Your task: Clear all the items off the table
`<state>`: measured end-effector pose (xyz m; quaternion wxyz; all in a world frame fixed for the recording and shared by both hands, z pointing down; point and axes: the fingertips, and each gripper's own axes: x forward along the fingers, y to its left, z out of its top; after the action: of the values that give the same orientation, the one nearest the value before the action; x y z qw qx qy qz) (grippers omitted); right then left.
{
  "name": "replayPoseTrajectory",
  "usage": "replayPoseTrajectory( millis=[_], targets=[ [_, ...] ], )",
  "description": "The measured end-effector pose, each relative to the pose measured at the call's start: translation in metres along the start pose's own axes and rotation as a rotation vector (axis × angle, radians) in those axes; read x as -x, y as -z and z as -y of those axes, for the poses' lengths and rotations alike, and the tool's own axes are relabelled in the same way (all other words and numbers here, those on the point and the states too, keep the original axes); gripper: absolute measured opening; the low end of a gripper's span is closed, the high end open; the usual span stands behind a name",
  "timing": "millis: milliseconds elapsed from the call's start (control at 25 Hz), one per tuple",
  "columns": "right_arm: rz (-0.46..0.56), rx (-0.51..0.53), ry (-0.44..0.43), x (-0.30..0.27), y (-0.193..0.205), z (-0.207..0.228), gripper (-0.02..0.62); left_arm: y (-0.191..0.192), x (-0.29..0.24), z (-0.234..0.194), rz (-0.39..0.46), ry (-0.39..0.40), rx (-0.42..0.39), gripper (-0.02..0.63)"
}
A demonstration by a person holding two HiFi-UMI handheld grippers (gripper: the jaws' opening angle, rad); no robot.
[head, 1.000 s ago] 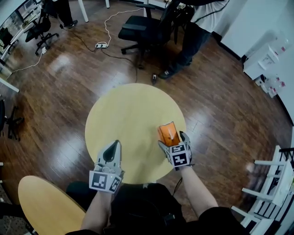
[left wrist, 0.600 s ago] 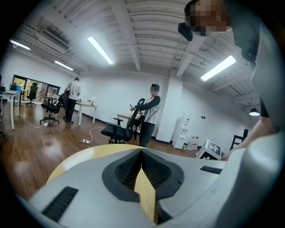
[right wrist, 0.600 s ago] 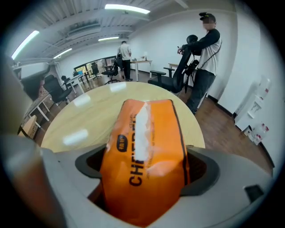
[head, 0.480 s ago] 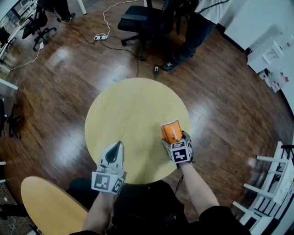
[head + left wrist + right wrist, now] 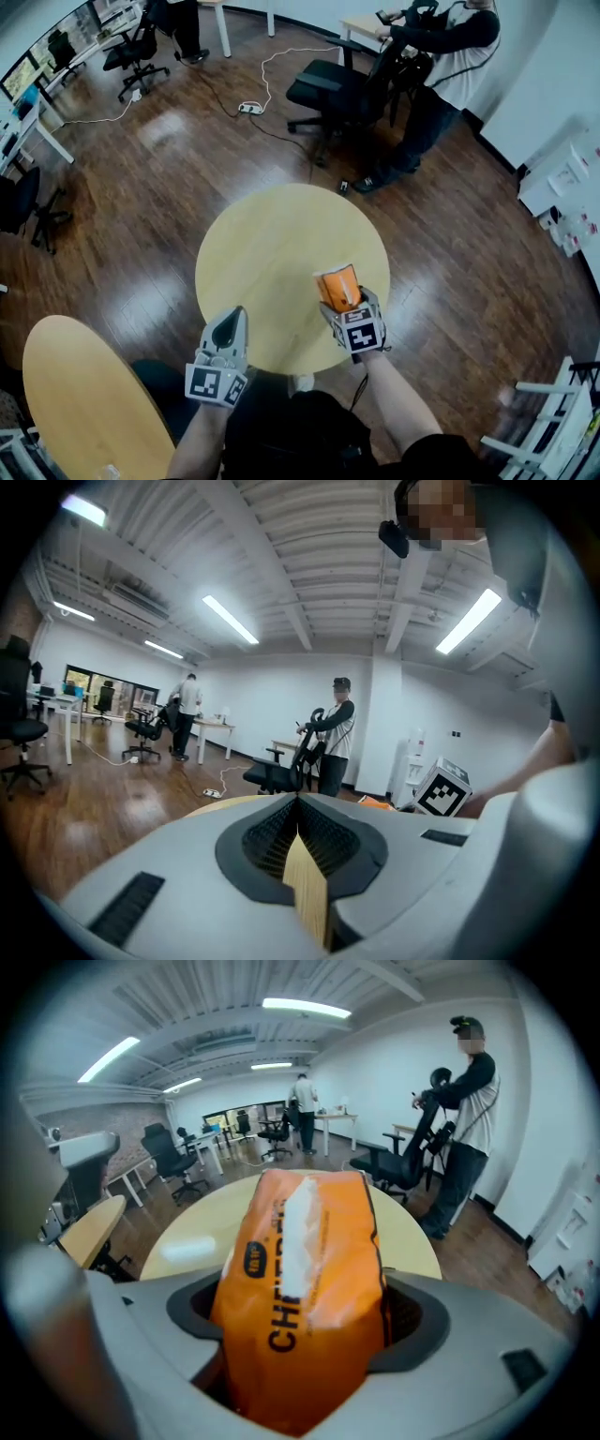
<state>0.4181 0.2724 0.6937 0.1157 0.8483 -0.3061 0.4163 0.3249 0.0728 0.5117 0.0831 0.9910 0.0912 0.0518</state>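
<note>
Head view, lower centre: right gripper (image 5: 349, 300) over the round yellow table (image 5: 272, 234), jaws just closing, clamped on an orange snack bag (image 5: 337, 284), black lettering readable only in right gripper view (image 5: 305, 1288), left gripper (image 5: 232, 319) lower left, jaws pressed together, nothing between them

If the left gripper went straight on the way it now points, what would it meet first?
Nothing close: the left gripper, shut and level, would pass over the round table; the black office chair beyond looks first in line, though depth is unclear.
</note>
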Motion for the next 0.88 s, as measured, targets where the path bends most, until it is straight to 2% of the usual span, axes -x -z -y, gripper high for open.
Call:
replayPoseTrajectory(
  millis=[200, 320, 440, 640, 880],
  targets=[
    [0.085, 0.143, -0.135, 0.025, -0.035, -0.077, 0.420, -0.001, 0.089, -0.030, 0.046, -0.211, 0.015, 0.002],
    [0.116, 0.235, -0.206, 0.029, -0.054, -0.124, 0.420, 0.002, 0.139, -0.060, 0.059, -0.343, -0.019, 0.002],
    [0.138, 0.318, -0.281, 0.029, -0.073, -0.181, 0.420, -0.011, 0.196, -0.094, 0.113, -0.479, -0.039, 0.002],
    [0.148, 0.488, -0.444, 0.030, -0.090, -0.313, 0.421, -0.026, 0.308, -0.140, 0.187, -0.697, -0.050, 0.002],
    [0.160, 0.657, -0.599, 0.048, -0.065, -0.509, 0.422, -0.029, 0.473, -0.183, 0.219, -0.886, -0.064, 0.002]
  ],
)
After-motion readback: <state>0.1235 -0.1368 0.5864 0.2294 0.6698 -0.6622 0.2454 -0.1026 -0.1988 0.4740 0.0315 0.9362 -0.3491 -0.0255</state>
